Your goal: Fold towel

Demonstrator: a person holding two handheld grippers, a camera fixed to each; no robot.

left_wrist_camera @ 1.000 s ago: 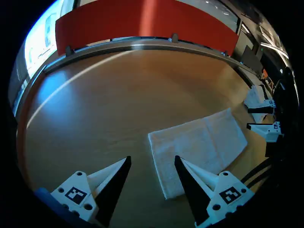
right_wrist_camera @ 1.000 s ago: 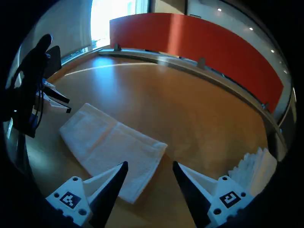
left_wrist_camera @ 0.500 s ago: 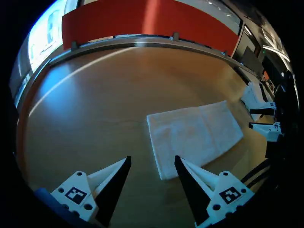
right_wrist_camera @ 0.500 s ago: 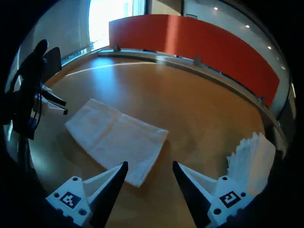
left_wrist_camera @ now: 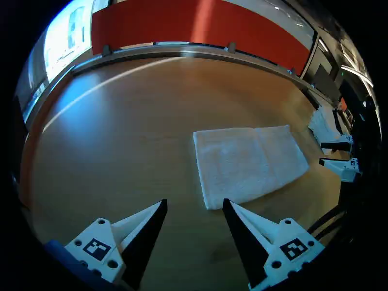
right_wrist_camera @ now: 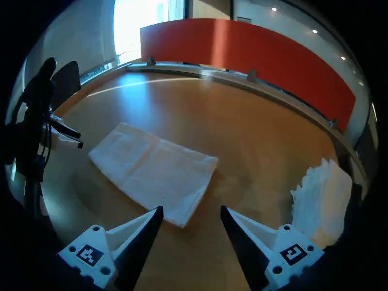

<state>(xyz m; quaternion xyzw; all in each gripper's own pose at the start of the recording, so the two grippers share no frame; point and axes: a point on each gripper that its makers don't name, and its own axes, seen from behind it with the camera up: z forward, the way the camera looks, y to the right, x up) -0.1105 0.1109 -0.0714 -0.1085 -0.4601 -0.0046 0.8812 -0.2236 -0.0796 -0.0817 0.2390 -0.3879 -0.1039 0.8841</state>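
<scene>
A white towel (left_wrist_camera: pixel 248 162) lies folded flat as a rectangle on the wooden table (left_wrist_camera: pixel 126 131). In the left gripper view my left gripper (left_wrist_camera: pixel 194 206) stands open just short of the towel's near corner, nothing between its fingers. The right gripper (left_wrist_camera: pixel 339 154) shows at the far right, past the towel's other end. In the right gripper view the towel (right_wrist_camera: pixel 155 169) lies ahead and to the left. My right gripper (right_wrist_camera: pixel 191 211) is open, apart from the towel's near edge. The left gripper (right_wrist_camera: pixel 65 136) shows at the far left, held by a dark hand.
A stack of white folded cloths (right_wrist_camera: pixel 322 201) sits at the table's right edge, also seen as a cloth stack (left_wrist_camera: pixel 324 123) in the left gripper view. An orange partition (right_wrist_camera: pixel 252 53) with a metal rail runs along the table's far side. A bright window (right_wrist_camera: pixel 140 24) is behind.
Both grippers have drawn back from the towel, which now lies farther from the fingers in both views. The towel itself stays flat in place.
</scene>
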